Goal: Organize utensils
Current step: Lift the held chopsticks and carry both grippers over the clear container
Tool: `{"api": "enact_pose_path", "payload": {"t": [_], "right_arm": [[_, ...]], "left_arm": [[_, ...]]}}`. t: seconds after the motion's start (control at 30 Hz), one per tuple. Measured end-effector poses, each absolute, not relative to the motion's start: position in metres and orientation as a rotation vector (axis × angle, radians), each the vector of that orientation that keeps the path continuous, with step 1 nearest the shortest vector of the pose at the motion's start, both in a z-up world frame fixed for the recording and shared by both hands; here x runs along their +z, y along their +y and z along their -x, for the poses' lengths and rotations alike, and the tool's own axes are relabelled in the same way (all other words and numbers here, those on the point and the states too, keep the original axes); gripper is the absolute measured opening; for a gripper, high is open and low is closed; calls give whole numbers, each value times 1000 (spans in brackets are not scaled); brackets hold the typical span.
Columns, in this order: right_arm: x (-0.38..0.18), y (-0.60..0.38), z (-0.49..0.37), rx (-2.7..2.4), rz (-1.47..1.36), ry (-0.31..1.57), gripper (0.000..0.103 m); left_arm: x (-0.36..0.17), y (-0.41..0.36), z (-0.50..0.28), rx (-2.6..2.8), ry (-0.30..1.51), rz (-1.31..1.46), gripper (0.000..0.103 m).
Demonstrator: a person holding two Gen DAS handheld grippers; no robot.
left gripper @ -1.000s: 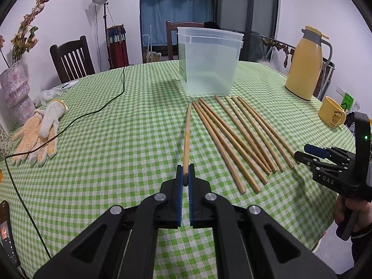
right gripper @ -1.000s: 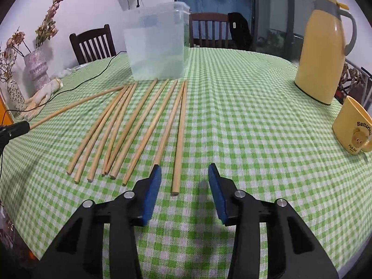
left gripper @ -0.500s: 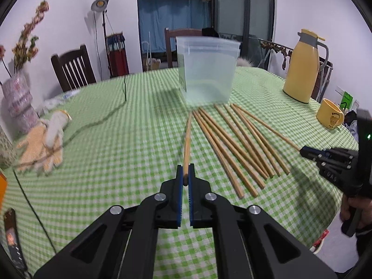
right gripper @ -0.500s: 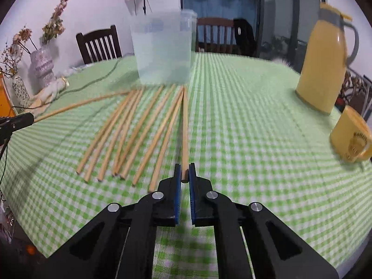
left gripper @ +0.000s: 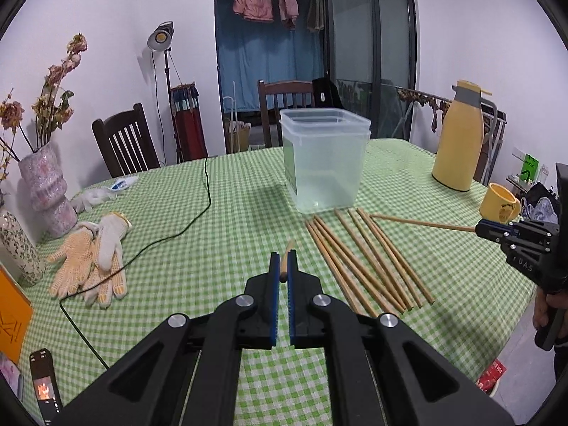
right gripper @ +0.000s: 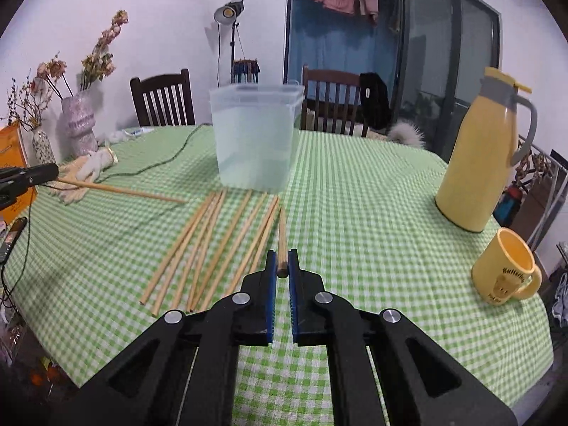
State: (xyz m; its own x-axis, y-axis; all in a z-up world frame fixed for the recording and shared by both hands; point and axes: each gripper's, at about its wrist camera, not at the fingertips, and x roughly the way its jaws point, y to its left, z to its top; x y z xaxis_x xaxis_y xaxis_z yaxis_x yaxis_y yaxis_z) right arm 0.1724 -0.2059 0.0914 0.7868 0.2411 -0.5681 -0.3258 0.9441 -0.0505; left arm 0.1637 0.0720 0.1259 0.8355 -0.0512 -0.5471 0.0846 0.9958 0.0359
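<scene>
Several long wooden chopsticks (left gripper: 358,255) lie side by side on the green checked tablecloth before a clear plastic tub (left gripper: 323,163); they also show in the right wrist view (right gripper: 213,245), with the tub (right gripper: 256,138) behind. My left gripper (left gripper: 283,269) is shut on one chopstick (left gripper: 287,257), lifted off the table and pointing forward. My right gripper (right gripper: 282,266) is shut on another chopstick (right gripper: 282,238), also lifted. Each gripper shows in the other's view, the right (left gripper: 486,229) with its stick (left gripper: 422,223), the left (right gripper: 49,174) with its stick (right gripper: 120,190).
A yellow thermos (right gripper: 482,156) and yellow mug (right gripper: 504,266) stand at the right. Work gloves (left gripper: 92,255), a black cable (left gripper: 170,238) and vases (left gripper: 46,191) are at the left, a phone (left gripper: 44,387) at the near left edge. Chairs stand behind the table.
The right gripper closed on a chopstick and lifted it. Both grippers rose, each carrying its chopstick off the table; the camera views sit higher above the cloth.
</scene>
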Motion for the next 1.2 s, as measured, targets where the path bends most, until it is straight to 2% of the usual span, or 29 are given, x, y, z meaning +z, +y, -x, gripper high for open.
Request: {"api": "enact_pose_path", "payload": {"t": [0.47,1.0,1.2], "right_arm": [[163,-203,-187,356,246,521,7],[209,-193,-329,560,211,851,7],[229,-189,-348,563,265,847,7]], "left_arm": [[191,56,-199,-169,520,-163,1],[229,63,-319,-375,776,-85,1],[264,66,-353,-375,765,-117,1]]}}
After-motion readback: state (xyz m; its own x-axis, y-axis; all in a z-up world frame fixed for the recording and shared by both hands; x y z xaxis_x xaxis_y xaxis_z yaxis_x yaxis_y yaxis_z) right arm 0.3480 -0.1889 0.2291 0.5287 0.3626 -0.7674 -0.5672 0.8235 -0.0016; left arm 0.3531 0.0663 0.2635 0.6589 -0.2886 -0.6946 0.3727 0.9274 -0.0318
